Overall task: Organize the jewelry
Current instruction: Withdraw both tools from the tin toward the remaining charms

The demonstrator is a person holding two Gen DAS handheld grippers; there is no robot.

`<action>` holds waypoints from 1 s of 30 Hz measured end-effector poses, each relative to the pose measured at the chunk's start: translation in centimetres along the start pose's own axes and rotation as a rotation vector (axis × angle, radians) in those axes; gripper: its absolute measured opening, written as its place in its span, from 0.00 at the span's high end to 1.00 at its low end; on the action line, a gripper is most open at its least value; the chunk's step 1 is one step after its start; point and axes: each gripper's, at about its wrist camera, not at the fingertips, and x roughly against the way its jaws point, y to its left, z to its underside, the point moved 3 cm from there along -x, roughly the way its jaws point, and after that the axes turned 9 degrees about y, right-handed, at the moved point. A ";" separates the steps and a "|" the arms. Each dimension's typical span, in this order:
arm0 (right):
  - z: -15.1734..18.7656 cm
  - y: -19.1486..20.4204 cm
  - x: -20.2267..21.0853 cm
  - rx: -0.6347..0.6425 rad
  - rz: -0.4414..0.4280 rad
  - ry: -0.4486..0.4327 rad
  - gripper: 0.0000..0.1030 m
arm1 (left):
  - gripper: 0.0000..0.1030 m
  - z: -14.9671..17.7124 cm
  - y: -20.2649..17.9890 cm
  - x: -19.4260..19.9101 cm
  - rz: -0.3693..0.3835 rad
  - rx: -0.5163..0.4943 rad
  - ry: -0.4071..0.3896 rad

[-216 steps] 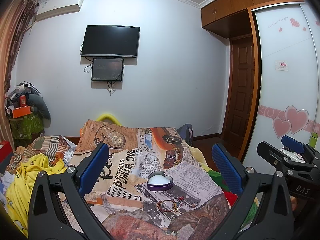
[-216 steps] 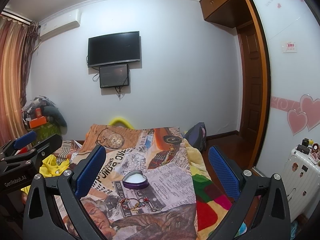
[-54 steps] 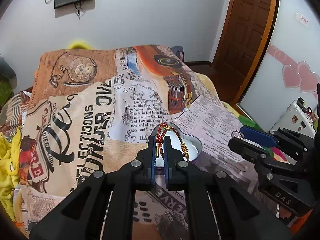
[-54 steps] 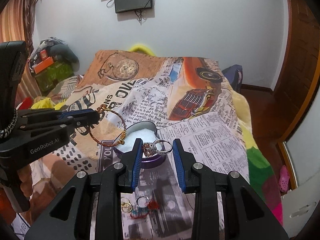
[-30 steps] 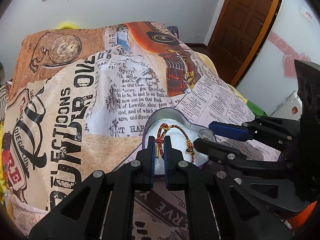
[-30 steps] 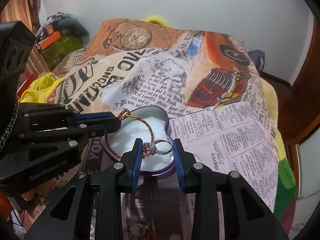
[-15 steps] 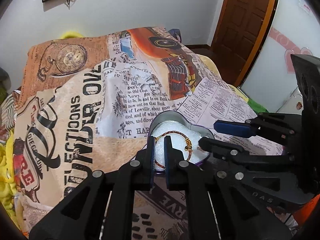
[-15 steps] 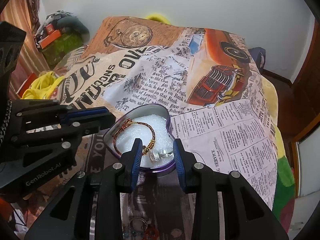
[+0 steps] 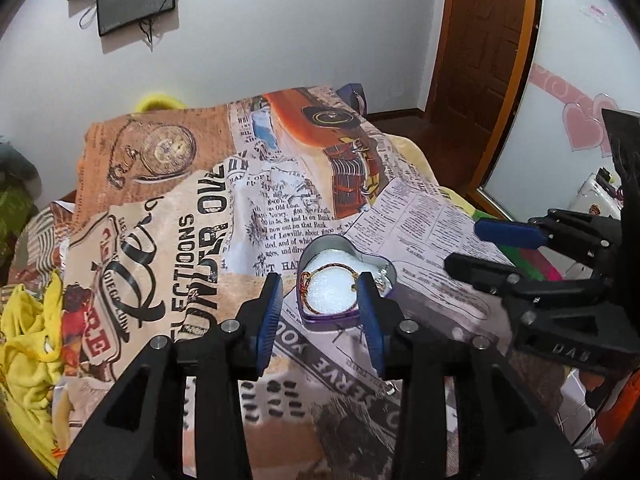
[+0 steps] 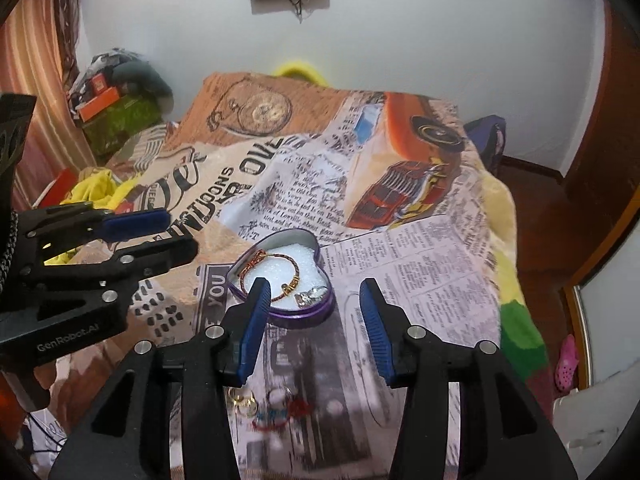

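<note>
A purple heart-shaped tin [image 9: 310, 314] [image 10: 298, 314] with a white lining sits on the printed bedspread [image 9: 192, 216]. A red-and-gold bracelet [image 9: 320, 271] [image 10: 276, 258] and a stone ring [image 10: 309, 295] lie inside it. My left gripper [image 9: 320, 304] is open and empty, just short of the tin. My right gripper [image 10: 316, 316] is open and empty over the tin's near edge. The right gripper shows at the right of the left wrist view [image 9: 480, 246], the left gripper at the left of the right wrist view [image 10: 176, 232].
More jewelry, gold rings [image 10: 242, 398] and a red-and-blue piece [image 10: 280, 412], lies on the bedspread below my right gripper. Yellow clothes [image 9: 28, 344] lie at the bed's left. A wooden door [image 9: 480, 60] and wardrobe stand to the right.
Both grippers have opened and pulled back a little. The bracelet and the ring now lie loose in the tin.
</note>
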 end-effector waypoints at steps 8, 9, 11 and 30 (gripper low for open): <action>1.9 -0.6 2.3 -0.031 0.022 -0.020 0.58 | 0.58 2.0 -1.5 1.2 0.004 -0.016 0.022; 2.3 -0.7 2.3 -0.035 0.025 -0.016 0.58 | 0.58 2.3 -1.7 1.1 0.004 -0.017 0.029; 2.8 -0.9 2.4 -0.040 0.027 -0.011 0.58 | 0.58 3.2 -2.0 0.8 0.004 -0.022 0.048; 7.9 -1.6 -1.9 -0.074 -0.018 0.124 0.58 | 0.66 8.1 -2.7 -4.7 0.046 -0.003 0.200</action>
